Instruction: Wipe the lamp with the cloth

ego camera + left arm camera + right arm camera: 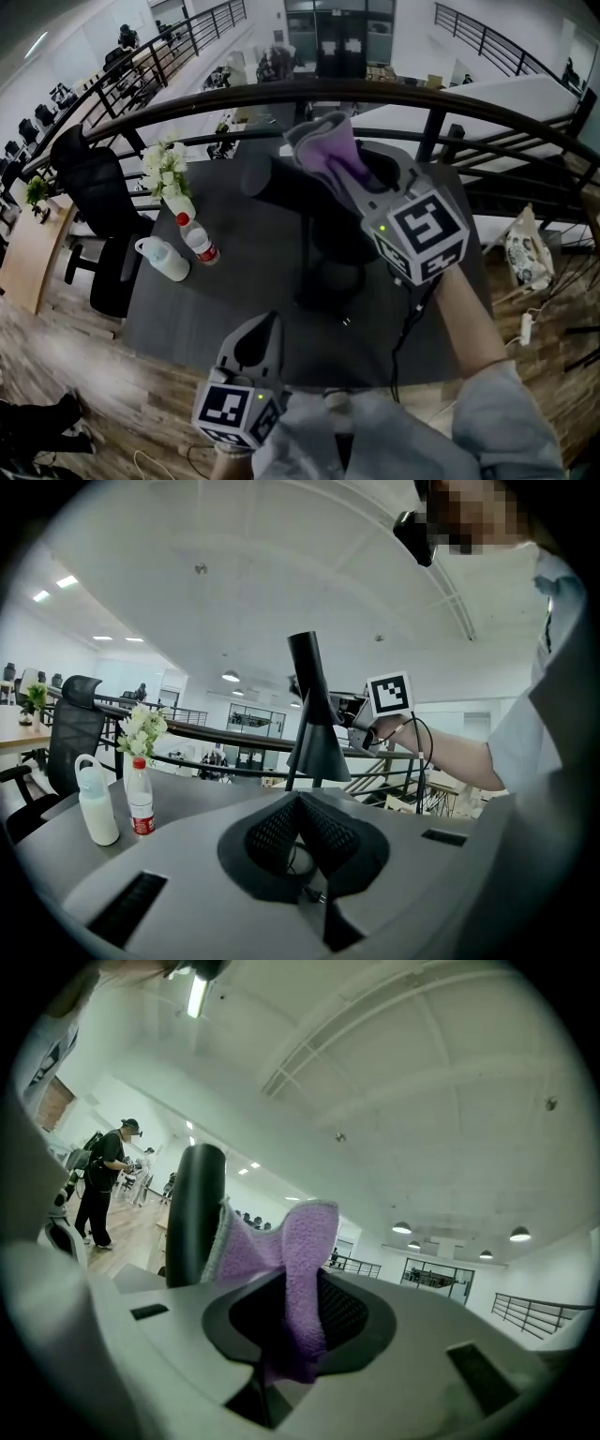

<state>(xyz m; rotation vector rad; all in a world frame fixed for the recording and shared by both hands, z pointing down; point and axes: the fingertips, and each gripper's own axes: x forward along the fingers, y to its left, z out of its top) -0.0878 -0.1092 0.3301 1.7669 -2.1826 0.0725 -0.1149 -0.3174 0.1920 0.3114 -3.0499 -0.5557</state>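
Observation:
A black lamp (281, 183) with a cone shade stands on the dark grey table (216, 300); it also shows in the left gripper view as the lamp (314, 714). My right gripper (345, 161) is shut on a purple cloth (326, 148) and holds it against the top of the shade. In the right gripper view the cloth (298, 1260) sticks up between the jaws and lies against the lamp's black neck (194, 1213). My left gripper (260, 342) hovers low at the table's near edge, shut with nothing in it, its pads (319, 827) pressed together.
At the table's left stand a white jug (161, 258), a red-labelled water bottle (199, 242) and a vase of white flowers (167, 173). A black office chair (94, 202) is beside the table. A dark railing (375, 94) runs behind it. A cable (408, 323) trails over the near edge.

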